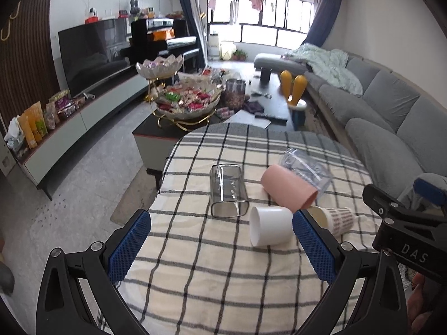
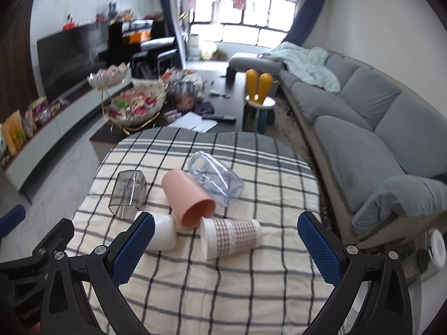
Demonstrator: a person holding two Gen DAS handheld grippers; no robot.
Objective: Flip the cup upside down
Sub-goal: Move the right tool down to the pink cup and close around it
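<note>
Several cups lie on their sides on the checked tablecloth (image 1: 212, 273): a smoky square glass (image 1: 227, 191), a white cup (image 1: 269, 229), a pink cup (image 1: 289, 188), a patterned paper cup (image 1: 336, 219) and a clear bluish plastic cup (image 1: 306, 169). My left gripper (image 1: 222, 247) is open and empty, just short of the white cup. In the right wrist view the same cups show: glass (image 2: 129, 191), white (image 2: 163, 234), pink (image 2: 188, 199), patterned (image 2: 230, 237), clear (image 2: 215, 180). My right gripper (image 2: 226, 251) is open and empty, near the patterned cup.
The cloth-covered table (image 2: 251, 150) ends ahead at a dark coffee table with a snack bowl (image 1: 188, 103). A grey sofa (image 2: 377, 128) runs along the right. A TV cabinet (image 1: 83, 111) stands left. The right gripper's body (image 1: 402, 223) shows at the left view's right edge.
</note>
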